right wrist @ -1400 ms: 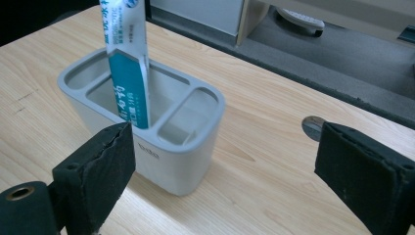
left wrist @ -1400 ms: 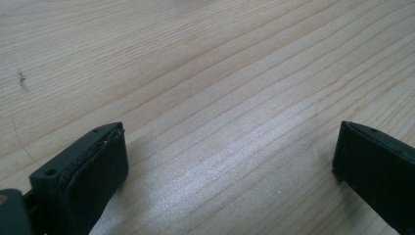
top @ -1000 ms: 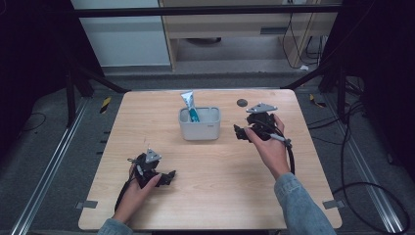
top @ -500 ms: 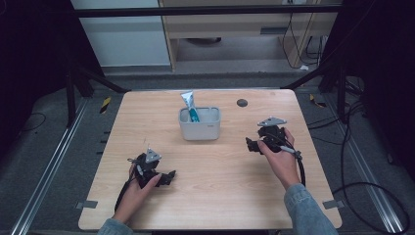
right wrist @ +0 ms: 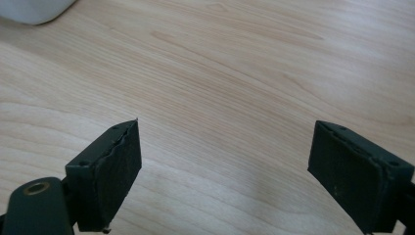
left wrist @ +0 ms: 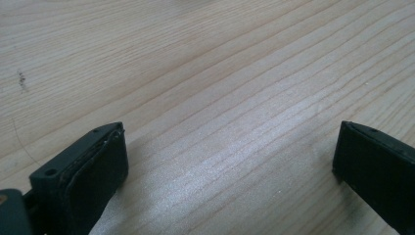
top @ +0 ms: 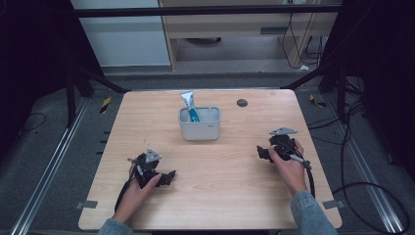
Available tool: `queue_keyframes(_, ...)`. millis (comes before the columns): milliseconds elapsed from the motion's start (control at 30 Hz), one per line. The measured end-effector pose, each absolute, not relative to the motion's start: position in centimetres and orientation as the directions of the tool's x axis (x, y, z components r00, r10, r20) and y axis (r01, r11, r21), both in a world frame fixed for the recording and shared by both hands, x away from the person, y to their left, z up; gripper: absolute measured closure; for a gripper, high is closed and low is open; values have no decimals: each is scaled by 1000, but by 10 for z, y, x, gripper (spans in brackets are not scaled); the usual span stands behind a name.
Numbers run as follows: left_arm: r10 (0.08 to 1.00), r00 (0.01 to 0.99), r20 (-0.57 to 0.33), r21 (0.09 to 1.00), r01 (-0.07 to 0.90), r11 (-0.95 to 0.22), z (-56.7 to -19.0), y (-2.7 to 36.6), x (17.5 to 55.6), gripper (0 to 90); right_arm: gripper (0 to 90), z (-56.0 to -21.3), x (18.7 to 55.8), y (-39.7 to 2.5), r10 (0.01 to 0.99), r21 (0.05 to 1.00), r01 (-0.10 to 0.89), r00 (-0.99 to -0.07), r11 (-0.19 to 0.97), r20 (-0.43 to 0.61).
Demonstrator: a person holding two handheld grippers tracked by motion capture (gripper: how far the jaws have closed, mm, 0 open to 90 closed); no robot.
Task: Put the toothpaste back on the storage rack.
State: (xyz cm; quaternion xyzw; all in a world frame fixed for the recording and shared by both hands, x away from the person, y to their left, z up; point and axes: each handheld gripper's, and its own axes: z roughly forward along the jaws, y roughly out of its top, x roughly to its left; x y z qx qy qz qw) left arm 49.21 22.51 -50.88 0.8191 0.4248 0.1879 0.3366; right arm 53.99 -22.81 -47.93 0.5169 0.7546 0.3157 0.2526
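Observation:
A white square cup [top: 199,125] stands at the middle back of the wooden table [top: 210,200], with a white and teal tube [top: 189,105] leaning upright in it. My left gripper [top: 168,177] rests low on the front left of the table, open, nothing between its jaws; in the left gripper view [left wrist: 230,161] bare wood lies between them. My right gripper [top: 262,152] sits low at the right side, open and empty; in the right gripper view [right wrist: 225,166] wood shows between its jaws and a corner of the white cup [right wrist: 34,10] appears at top left.
A small dark round disc [top: 242,103] lies near the table's back right edge. Metal rails and cables run along the floor on both sides of the table. A cabinet stands beyond the far edge.
My right gripper has drawn back from beside the cup toward the front right and come down close to the table. The left gripper has stayed put.

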Motion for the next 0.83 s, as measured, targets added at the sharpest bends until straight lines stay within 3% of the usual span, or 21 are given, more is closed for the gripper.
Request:
queue_keyframes(433, 822, 570, 22, 712, 568, -413, -509, 225, 492, 0, 117, -507, 539, -252, 972, 741, 658, -232, 136, 27)
queue_keyframes(667, 822, 569, 22, 711, 569, -413, -509, 225, 492, 0, 39, -512, 540, -243, 967, 734, 656, -256, 178, -6)
queue_keyframes(833, 822, 569, 22, 712, 568, -412, -509, 225, 492, 0, 3, -512, 537, -240, 980, 723, 677, -198, 137, -1)
